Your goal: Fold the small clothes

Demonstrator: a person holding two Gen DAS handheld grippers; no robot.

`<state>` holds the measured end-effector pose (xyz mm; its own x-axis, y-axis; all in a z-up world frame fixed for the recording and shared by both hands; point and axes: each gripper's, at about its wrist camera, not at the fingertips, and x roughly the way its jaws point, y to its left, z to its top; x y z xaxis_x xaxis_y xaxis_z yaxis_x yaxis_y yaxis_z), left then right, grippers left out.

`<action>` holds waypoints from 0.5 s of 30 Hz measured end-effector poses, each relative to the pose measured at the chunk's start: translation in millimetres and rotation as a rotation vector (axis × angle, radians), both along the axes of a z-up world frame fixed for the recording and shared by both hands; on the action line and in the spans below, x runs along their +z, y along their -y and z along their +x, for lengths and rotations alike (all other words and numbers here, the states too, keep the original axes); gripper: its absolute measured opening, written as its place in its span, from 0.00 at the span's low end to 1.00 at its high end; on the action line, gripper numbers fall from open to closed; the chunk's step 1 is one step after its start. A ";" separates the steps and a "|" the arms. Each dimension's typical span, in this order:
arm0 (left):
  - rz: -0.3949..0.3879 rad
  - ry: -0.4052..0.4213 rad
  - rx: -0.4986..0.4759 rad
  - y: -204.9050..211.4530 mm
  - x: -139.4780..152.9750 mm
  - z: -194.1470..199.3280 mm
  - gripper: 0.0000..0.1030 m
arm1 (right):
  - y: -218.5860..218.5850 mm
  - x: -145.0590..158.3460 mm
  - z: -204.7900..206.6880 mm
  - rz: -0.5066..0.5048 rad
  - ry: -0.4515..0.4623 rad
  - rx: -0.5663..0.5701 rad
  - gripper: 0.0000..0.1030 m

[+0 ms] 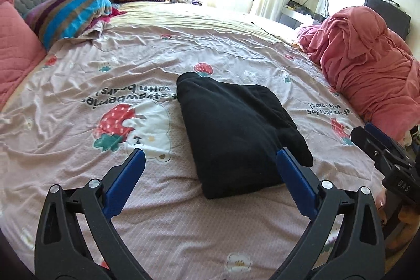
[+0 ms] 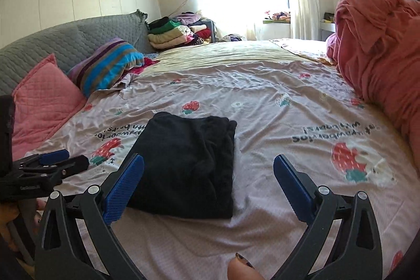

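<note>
The black garment (image 1: 236, 133) is lying folded into a thick rectangle on the strawberry-print bedsheet (image 1: 78, 75), near the middle of the bed. The left gripper (image 1: 210, 162) and the right gripper (image 2: 208, 168) are both hanging above its near edge with jaws spread wide, gripping nothing. The fold is looking done, so the good move is probably lifting clear without brushing the top layer, then checking that the loose corner at the right is sitting flat. A red blanket heap (image 1: 367, 62) is lying well apart at the right
</note>
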<state>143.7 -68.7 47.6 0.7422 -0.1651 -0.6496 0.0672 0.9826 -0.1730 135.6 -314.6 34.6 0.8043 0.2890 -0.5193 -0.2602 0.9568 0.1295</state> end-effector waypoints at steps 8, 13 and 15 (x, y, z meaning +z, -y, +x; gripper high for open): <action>0.019 0.019 0.025 -12.7 -1.8 -31.0 0.91 | -7.2 -5.6 -32.9 -0.033 0.012 -0.030 0.96; 0.022 0.018 0.032 -20.7 -8.9 -47.4 0.91 | -15.2 -13.9 -54.3 -0.063 0.012 -0.039 0.96; 0.028 0.017 0.037 -23.6 -13.0 -54.0 0.91 | -15.9 -19.9 -60.4 -0.068 -0.008 -0.044 0.96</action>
